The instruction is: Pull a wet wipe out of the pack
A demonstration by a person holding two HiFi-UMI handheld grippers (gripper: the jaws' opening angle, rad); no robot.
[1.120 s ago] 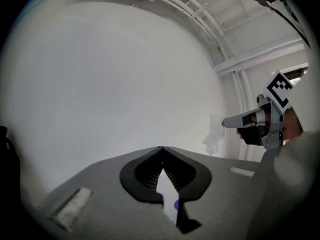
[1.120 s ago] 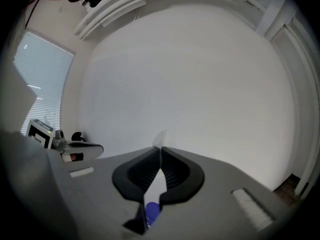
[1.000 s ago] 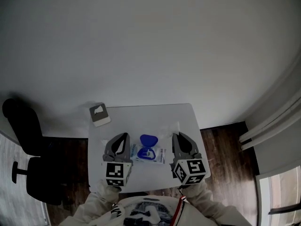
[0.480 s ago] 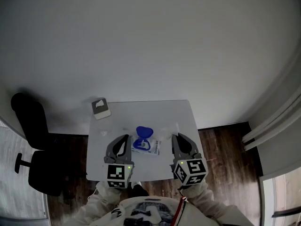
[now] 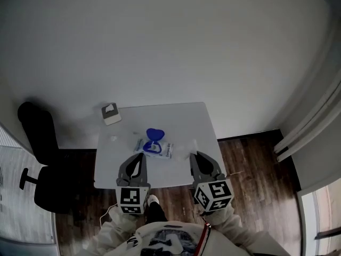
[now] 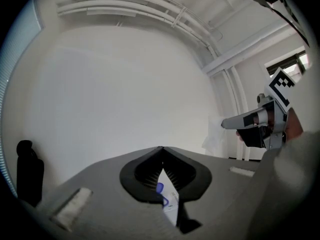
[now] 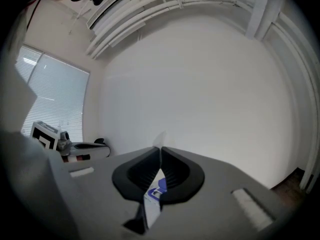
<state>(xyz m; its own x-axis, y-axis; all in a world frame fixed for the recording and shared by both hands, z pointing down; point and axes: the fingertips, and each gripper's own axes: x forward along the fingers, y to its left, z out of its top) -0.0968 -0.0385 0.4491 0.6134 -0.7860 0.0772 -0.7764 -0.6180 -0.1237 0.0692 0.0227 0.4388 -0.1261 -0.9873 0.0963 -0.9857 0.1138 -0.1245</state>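
Two grippers hover level at the near edge of a white table, the right one pinching a wet wipe.

A pale wall fills the far side and dark wood floor [image 5: 256, 159] surrounds the table [image 5: 181, 116], with a black office chair [image 5: 37, 137] to its left. The left gripper [image 5: 140, 155] has its jaws closed together with nothing in them. The right gripper [image 5: 193, 155] is clamped on a thin white wet wipe [image 6: 212, 140], which pokes out past its tips. The pack [image 5: 155, 148] lies flat on the table just beyond and between the two grippers, nearer the left one, with its blue lid [image 5: 154, 134] flipped open. A small grey-and-white box [image 5: 111, 113] sits at the table's far left corner.
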